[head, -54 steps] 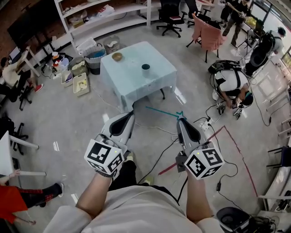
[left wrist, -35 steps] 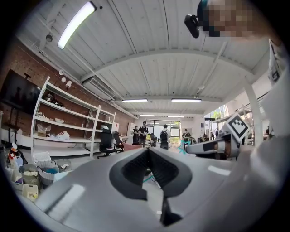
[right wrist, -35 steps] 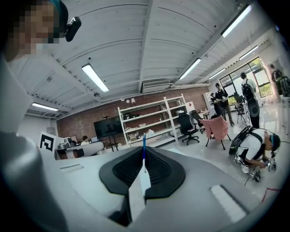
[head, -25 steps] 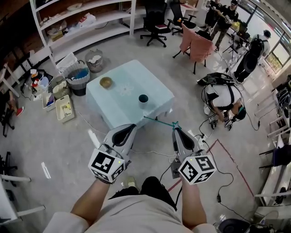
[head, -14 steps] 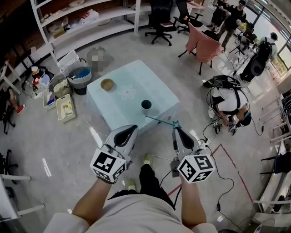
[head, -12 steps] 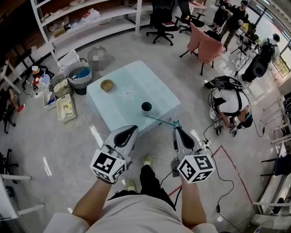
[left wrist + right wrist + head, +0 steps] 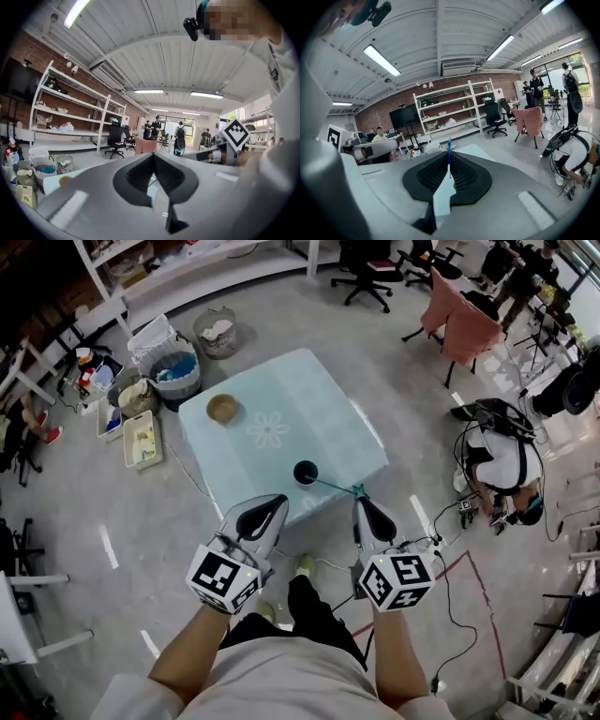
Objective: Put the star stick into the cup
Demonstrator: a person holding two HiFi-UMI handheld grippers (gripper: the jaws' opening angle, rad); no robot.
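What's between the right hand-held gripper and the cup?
Only the star stick. The head view shows it clamped in the right hand-held gripper, with its far end reaching the rim of the cup. Nothing else lies along that stretch.

Your star stick is a thin teal rod with a small star at 1 end. The star end sits at the tip of your right gripper, whose jaws are closed on it. In the right gripper view the stick shows as a slim blue line rising straight out from between them. From the head view the rod reaches left toward the cup, its free tip at the rim, possibly just over the opening. The cup is 1 small, dark, round vessel, upright, standing near the front edge of the pale blue table
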